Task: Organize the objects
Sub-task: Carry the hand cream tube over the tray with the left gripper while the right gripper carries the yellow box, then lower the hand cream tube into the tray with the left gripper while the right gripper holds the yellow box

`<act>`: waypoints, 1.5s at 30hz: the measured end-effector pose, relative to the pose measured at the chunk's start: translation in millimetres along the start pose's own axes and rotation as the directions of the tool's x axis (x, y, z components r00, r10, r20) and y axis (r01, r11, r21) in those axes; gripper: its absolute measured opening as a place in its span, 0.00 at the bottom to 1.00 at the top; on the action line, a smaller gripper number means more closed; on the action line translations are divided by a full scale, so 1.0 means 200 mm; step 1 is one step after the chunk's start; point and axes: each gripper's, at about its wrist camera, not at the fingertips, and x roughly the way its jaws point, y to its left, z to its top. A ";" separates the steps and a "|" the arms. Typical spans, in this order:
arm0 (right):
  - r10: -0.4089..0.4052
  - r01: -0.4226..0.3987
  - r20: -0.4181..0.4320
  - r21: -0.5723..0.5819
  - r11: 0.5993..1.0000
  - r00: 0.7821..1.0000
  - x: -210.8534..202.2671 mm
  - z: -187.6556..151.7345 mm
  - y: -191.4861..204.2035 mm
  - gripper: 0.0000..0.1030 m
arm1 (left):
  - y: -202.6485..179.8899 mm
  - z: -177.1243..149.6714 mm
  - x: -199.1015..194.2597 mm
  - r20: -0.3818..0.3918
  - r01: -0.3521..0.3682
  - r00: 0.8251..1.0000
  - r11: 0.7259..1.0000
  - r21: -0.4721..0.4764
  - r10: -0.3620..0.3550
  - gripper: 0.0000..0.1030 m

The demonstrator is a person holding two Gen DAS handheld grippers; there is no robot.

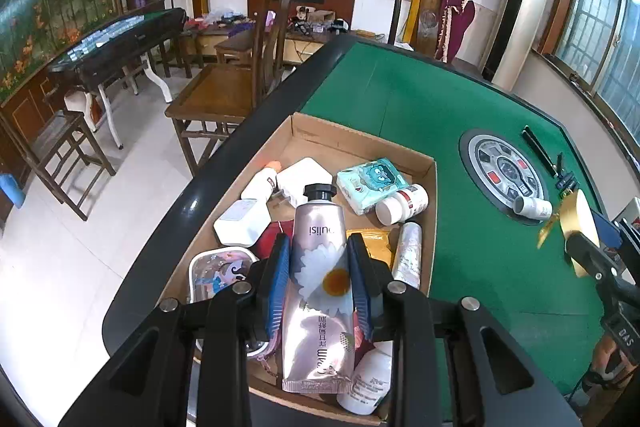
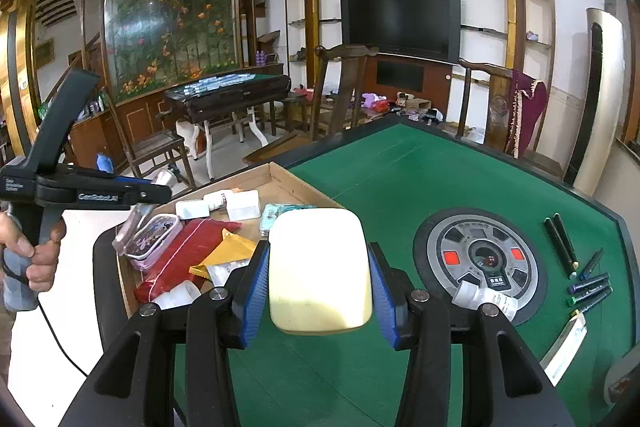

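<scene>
Tube [image 1: 320, 267] between left claw [image 1: 320, 279] pads

Green felt tabletop [image 2: 400, 187] bearing shallow brown cardboard box [image 1: 360, 139], small white bottle [image 2: 486, 297], dark pens [image 2: 560, 247], perhaps markers.

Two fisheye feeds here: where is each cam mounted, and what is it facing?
Left wrist: on the left gripper, looking down over the cardboard box; pink tube clamped.
Right wrist: on the right gripper, facing across the green table; cream block clamped; hand at left.
Shared: box, table, TV.
</scene>
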 end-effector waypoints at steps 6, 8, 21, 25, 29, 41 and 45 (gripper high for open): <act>0.001 -0.001 -0.009 -0.009 1.000 1.000 0.03 0.01 0.01 0.49 | -0.03 0.02 0.07 -0.021 0.024 0.999 1.000 -0.001 -0.024 0.27; 0.003 -0.003 -0.010 -0.009 1.000 1.000 0.03 0.01 0.01 0.49 | -0.04 0.03 0.09 -0.027 0.033 0.999 0.999 0.005 -0.032 0.27; 0.010 -0.010 -0.026 0.007 1.000 1.000 0.09 0.00 0.00 0.49 | -0.11 0.17 0.38 -0.138 0.059 0.989 0.997 0.045 -0.052 0.27; 0.017 -0.017 -0.026 0.014 1.000 1.000 0.10 0.00 -0.01 0.49 | -0.11 0.20 0.51 -0.215 0.093 0.973 0.995 0.019 -0.087 0.27; 0.023 -0.023 -0.023 0.025 0.999 0.999 0.11 -0.01 -0.02 0.49 | -0.09 0.22 0.64 -0.285 0.123 0.950 0.992 -0.035 -0.128 0.28; 0.030 -0.028 -0.039 0.056 0.998 0.999 0.16 -0.03 -0.06 0.49 | -0.03 0.31 0.83 -0.344 0.063 0.936 0.996 -0.062 -0.080 0.27; 0.023 -0.020 -0.047 0.058 0.998 0.999 0.18 -0.03 -0.07 0.49 | -0.08 0.34 0.87 -0.327 0.044 0.943 0.998 -0.037 -0.054 0.27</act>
